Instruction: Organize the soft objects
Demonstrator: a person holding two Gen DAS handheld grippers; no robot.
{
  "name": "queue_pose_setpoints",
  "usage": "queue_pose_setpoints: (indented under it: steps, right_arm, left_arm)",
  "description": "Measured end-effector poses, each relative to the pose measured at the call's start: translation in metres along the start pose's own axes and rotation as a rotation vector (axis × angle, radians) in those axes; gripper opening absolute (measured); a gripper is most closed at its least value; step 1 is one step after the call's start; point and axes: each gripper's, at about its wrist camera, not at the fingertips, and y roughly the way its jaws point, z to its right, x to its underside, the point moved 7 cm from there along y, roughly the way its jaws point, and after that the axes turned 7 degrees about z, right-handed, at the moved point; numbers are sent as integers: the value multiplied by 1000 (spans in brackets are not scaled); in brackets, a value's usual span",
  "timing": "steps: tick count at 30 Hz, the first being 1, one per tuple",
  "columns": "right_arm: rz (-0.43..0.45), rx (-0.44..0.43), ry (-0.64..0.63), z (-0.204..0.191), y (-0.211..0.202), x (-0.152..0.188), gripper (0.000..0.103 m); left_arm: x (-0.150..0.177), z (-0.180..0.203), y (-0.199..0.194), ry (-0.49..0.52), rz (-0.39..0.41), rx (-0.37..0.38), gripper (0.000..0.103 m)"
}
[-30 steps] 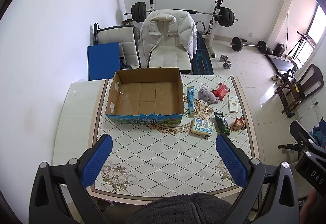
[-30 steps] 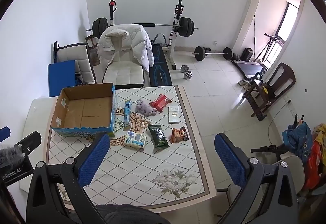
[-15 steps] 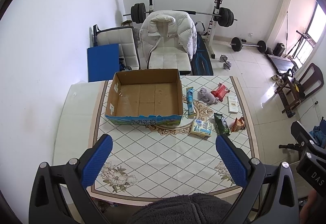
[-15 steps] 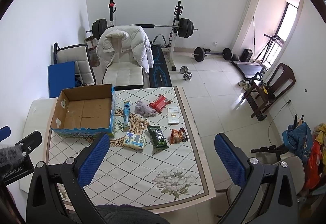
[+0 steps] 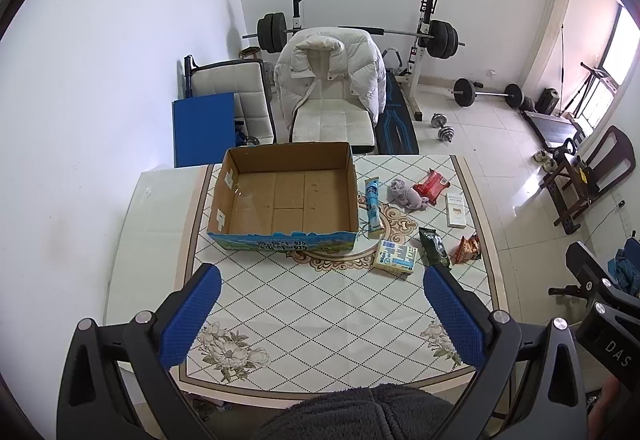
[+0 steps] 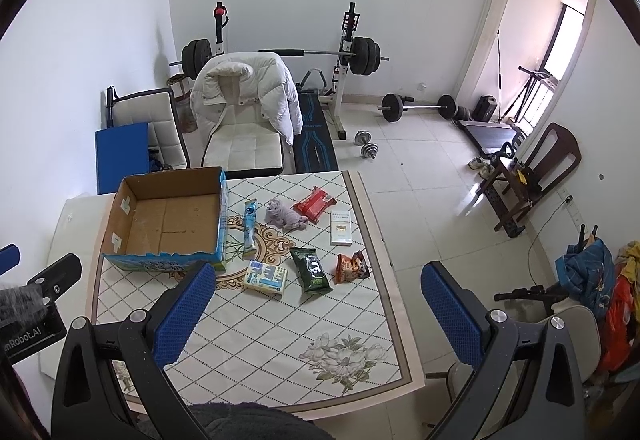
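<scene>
From the left wrist camera, the left gripper (image 5: 318,282) is spread and empty; the grey plush toy (image 5: 408,194) lies ahead and rightward, right of the cardboard box (image 5: 282,237). From the right wrist camera, the right gripper (image 6: 316,282), also spread and empty, faces the toy (image 6: 285,216) more directly, so it seems nearer.

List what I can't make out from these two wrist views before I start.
- Print on the white flat carton: too small, both views.
- Open cardboard box, near inner wall: hidden by its own rim, left view.
- Table's near edge: covered by dark fuzzy fabric, both views.
</scene>
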Motion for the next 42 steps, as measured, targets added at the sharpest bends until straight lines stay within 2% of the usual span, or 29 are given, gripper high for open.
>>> queue_pose_setpoints:
  steps: [35, 39, 42]
  right_arm:
    - [1, -10, 26, 11, -1, -1, 103]
    - [-26, -17, 44, 18, 18, -2, 103]
    - [-71, -13, 77, 36, 49, 0, 103]
  left_arm:
    - [0, 6, -7, -8, 18, 5, 103]
    - [-6, 19, 9, -9, -8, 27, 103]
    - [-17, 36, 41, -9, -39, 29, 103]
